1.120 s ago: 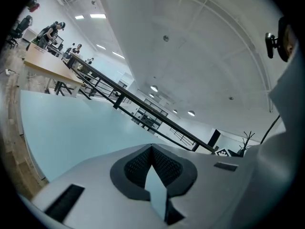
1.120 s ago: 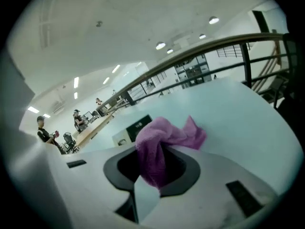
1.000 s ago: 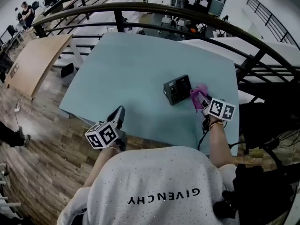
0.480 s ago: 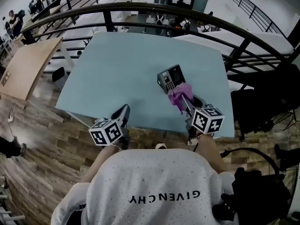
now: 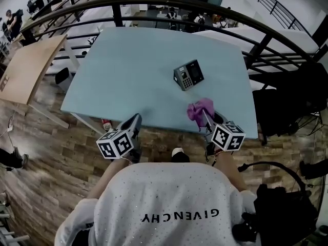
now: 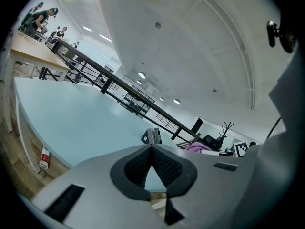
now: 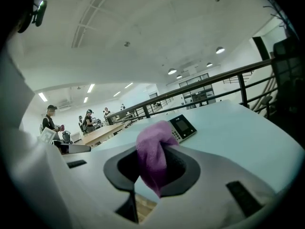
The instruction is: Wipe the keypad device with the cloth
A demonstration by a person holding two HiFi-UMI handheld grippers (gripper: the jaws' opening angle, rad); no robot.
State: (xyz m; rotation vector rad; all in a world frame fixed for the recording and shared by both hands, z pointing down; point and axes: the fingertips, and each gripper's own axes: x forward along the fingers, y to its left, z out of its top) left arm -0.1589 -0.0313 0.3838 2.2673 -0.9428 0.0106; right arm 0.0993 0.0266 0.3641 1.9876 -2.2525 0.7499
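Slippage risk: right gripper (image 7: 157,168) pinches one fold of purple cloth (image 7: 153,149); unbraced keypad device (image 5: 188,75) could skid, with left gripper (image 6: 151,168) closed on nothing.

"GIVENCHY" is showing in dark letters, upside down from the head view, across the back of the person's pale shirt (image 5: 179,214) at the near edge. The keypad (image 5: 188,75) markings are showing too small to read.
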